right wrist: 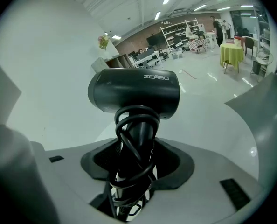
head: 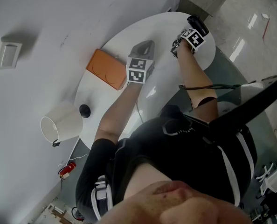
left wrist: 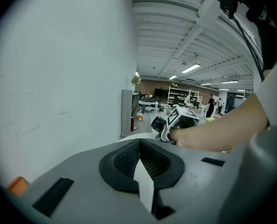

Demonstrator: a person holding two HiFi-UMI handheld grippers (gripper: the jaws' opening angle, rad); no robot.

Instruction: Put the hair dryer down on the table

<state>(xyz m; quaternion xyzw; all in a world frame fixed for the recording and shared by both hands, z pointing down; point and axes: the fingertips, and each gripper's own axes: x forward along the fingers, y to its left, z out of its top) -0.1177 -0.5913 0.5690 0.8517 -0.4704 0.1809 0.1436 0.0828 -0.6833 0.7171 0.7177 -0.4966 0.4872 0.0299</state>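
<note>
Right claw (right wrist: 134, 169) clamped on the handle of the black hair dryer (right wrist: 134, 94), cord wound round the handle and caught between the jaws too. The dryer's head sticks up and out past the jaws. In the head view the dryer sits over the far edge of the round white counter (head: 164, 71). Can't tell if any part touches the top yet, but looks held clear of it. Left claw (left wrist: 139, 160) has its jaws closed together with nothing in them and hangs over the middle of the counter, just beside an orange box (head: 108, 68). Task looks part done: the dryer is gripped and over the counter. Left to do: lower it onto a bare patch and let go.
</note>
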